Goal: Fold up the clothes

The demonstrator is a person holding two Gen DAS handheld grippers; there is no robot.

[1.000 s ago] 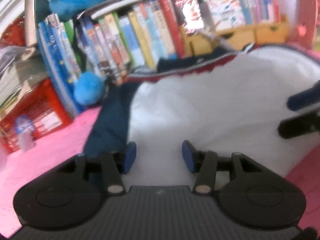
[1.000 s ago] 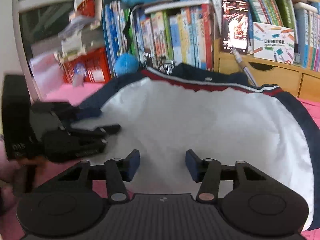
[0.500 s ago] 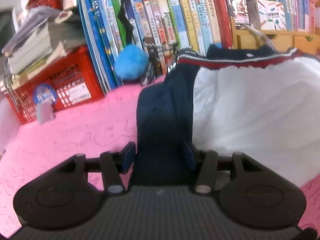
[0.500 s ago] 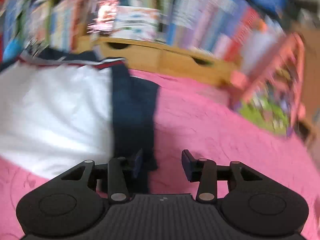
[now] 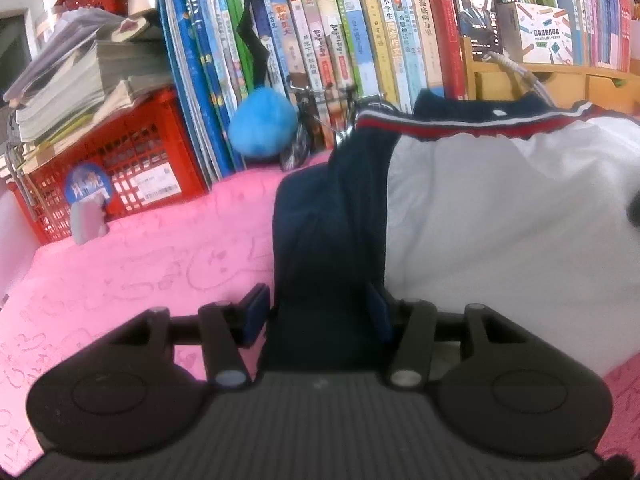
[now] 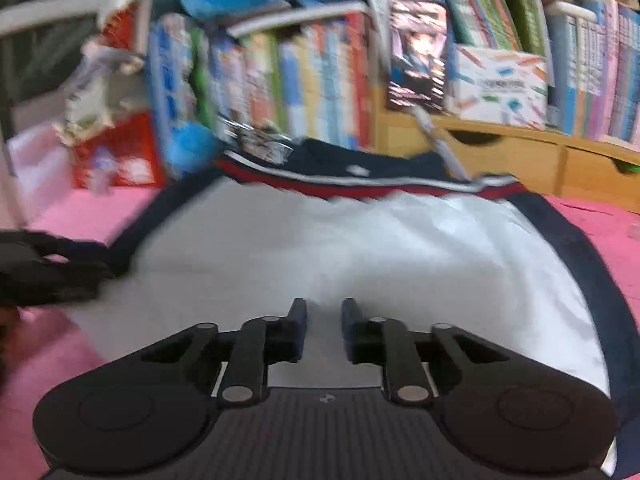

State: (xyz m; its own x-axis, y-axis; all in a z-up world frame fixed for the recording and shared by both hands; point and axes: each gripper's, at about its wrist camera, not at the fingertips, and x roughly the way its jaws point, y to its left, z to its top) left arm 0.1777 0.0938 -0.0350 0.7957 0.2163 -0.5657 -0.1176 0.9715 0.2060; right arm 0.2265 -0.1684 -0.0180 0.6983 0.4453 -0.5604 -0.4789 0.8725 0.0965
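A pink patterned bedspread (image 5: 132, 264) lies under a white garment with navy sleeves and red-striped collar (image 6: 360, 248), spread flat before a crowded row of books (image 5: 360, 40). The left gripper (image 5: 316, 312) stands half open astride the navy sleeve (image 5: 320, 240). The right gripper (image 6: 324, 320), blurred, is nearly shut over the white cloth, gripping nothing that I can see.

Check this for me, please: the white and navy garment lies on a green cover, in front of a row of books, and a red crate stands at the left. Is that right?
One thing is wrong: the cover is pink, not green. The left wrist view shows it plainly. The rest holds: the white and navy garment lies on it in front of the row of books, and the red crate stands at the left.
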